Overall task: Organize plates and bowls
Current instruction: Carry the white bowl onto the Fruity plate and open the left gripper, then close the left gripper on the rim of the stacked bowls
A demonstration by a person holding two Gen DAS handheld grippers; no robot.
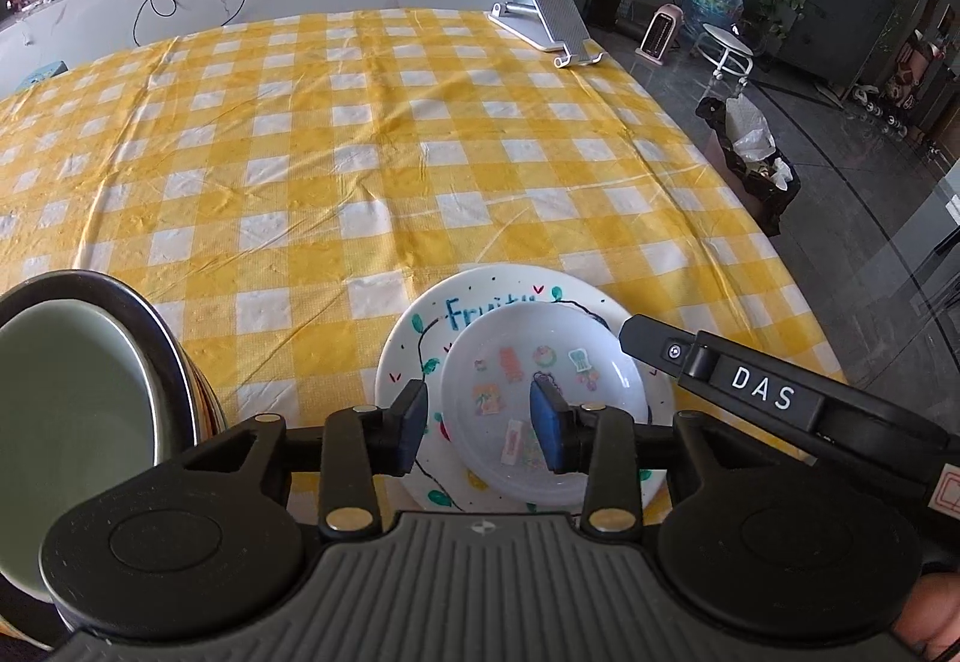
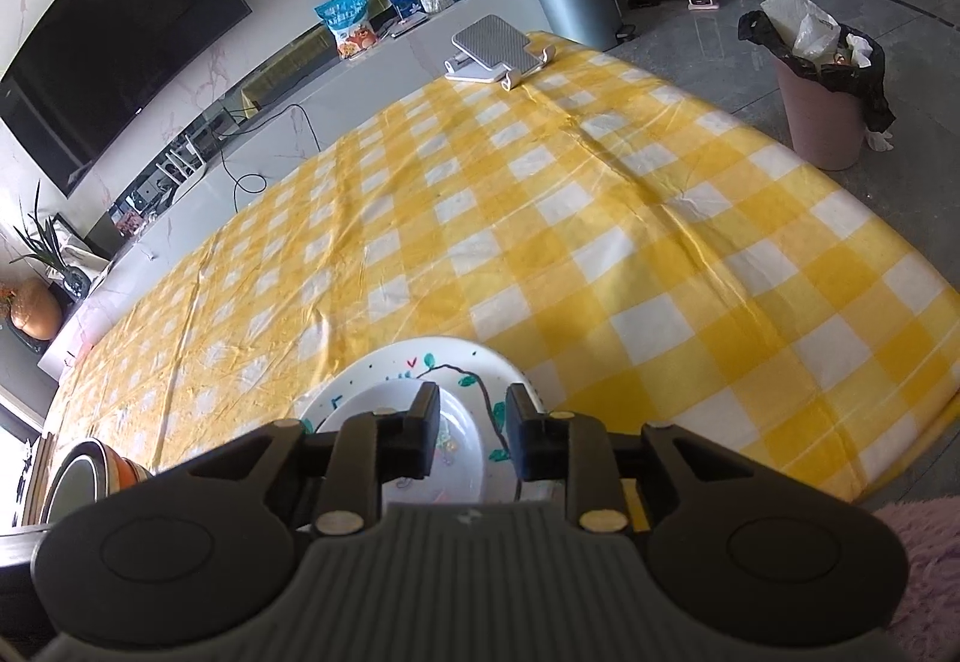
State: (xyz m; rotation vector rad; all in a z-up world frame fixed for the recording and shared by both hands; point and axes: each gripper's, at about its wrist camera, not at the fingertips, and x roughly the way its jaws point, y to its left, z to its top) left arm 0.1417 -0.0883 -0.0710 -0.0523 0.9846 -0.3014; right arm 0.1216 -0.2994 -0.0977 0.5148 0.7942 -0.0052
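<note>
Plates sit stacked at the lower centre of the left wrist view: a small white dish [image 1: 543, 392] printed with little coloured stickers rests inside a larger painted plate [image 1: 414, 338] with blue lettering and green leaves. Both lie on the yellow checked tablecloth [image 1: 360, 152] near the table's closer edge. The left gripper [image 1: 479, 425] hangs just above them with its jaws apart, the left pad over the big plate's rim and the right pad over the small dish; nothing is held between them. From the right of that frame the right gripper's black finger marked DAS reaches in, its tip at the far right rim of the small dish.

At the lower left of the same view stands a nested stack of bowls [image 1: 78, 398], a pale green one inside a dark-rimmed one with an orange striped outside.

From the right wrist view, the right gripper [image 2: 471, 437] is also spread, its two pads straddling the right edge of the small dish, over the painted plate; they are not clamped on it. A folding phone stand [image 1: 552, 26] sits at the far corner of the table, upper right of centre.
</note>
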